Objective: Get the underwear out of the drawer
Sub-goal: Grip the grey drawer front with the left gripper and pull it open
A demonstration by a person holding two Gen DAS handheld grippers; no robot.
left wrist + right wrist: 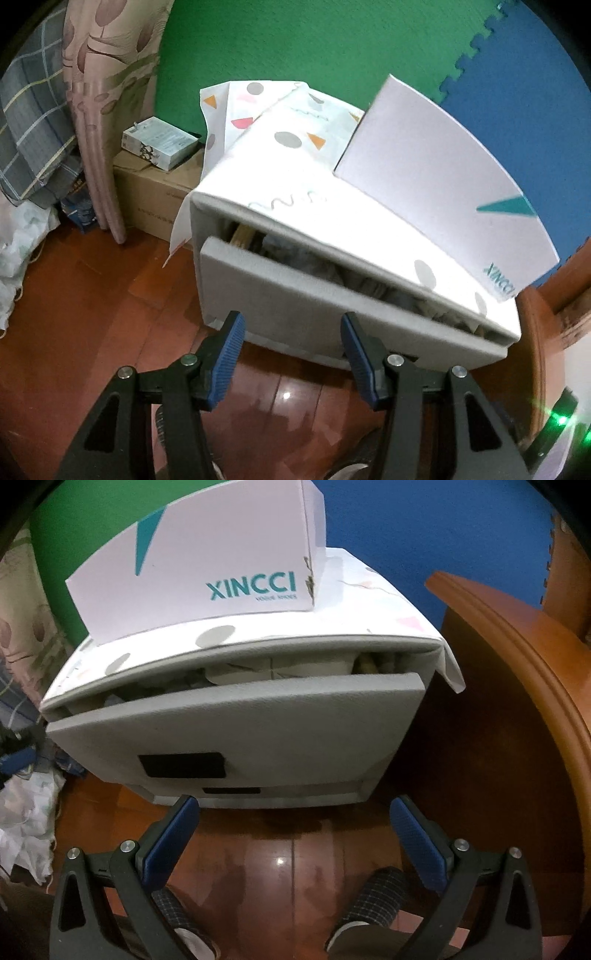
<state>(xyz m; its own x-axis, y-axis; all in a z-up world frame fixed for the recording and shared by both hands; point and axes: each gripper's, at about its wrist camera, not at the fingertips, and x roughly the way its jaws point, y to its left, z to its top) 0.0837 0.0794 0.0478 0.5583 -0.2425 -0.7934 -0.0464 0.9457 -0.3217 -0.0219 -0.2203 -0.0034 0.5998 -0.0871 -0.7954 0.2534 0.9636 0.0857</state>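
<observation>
Right wrist: 1 drawer (236, 723), 2 slippers (373, 897).

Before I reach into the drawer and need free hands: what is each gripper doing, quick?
Left gripper: open, holding nothing, in front of the drawer.
Right gripper: open, holding nothing.

Both wrist views angled down, close; share drawer (295, 295) (236, 720) front.

You faced a matt, grainy grey drawer (236, 723), glossy wooden floor (280, 853) and smooth cardboard box (207, 557).
</observation>
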